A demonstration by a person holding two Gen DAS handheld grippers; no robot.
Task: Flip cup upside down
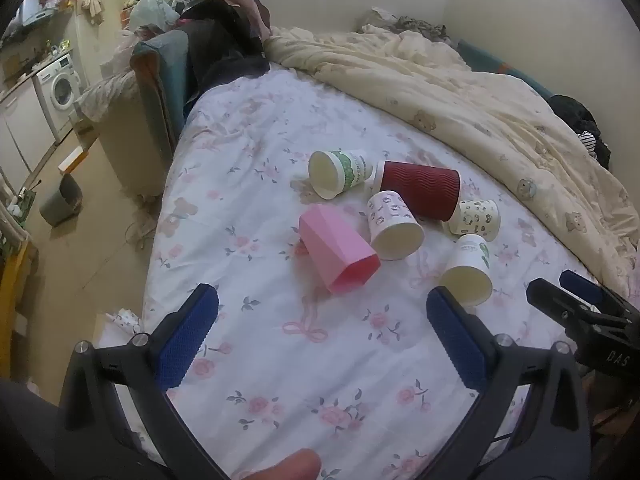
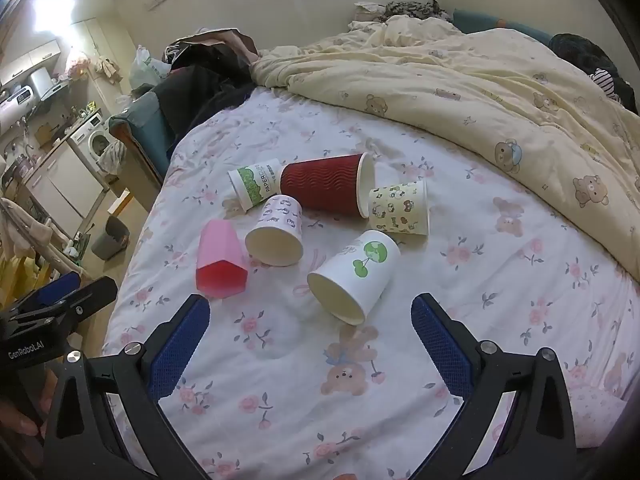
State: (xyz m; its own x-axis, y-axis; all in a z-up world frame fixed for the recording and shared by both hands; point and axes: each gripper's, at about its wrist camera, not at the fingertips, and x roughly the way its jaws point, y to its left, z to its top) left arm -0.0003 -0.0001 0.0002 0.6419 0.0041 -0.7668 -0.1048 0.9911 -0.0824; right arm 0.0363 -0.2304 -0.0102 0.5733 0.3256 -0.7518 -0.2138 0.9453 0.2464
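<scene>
- While six cups lie toppled on the bed (image 2: 480, 280), the pink cup (image 2: 221, 259) hides its mouth.
- Left hand-held gripper (image 1: 322, 324) spread, empty.
- Right hand-held gripper (image 2: 310, 322) spread, empty; its far edge cropped.

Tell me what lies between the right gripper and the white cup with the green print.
Only bare floral sheet. In the right wrist view, the open right gripper hangs just short of the white cup, whose mouth faces it.
</scene>
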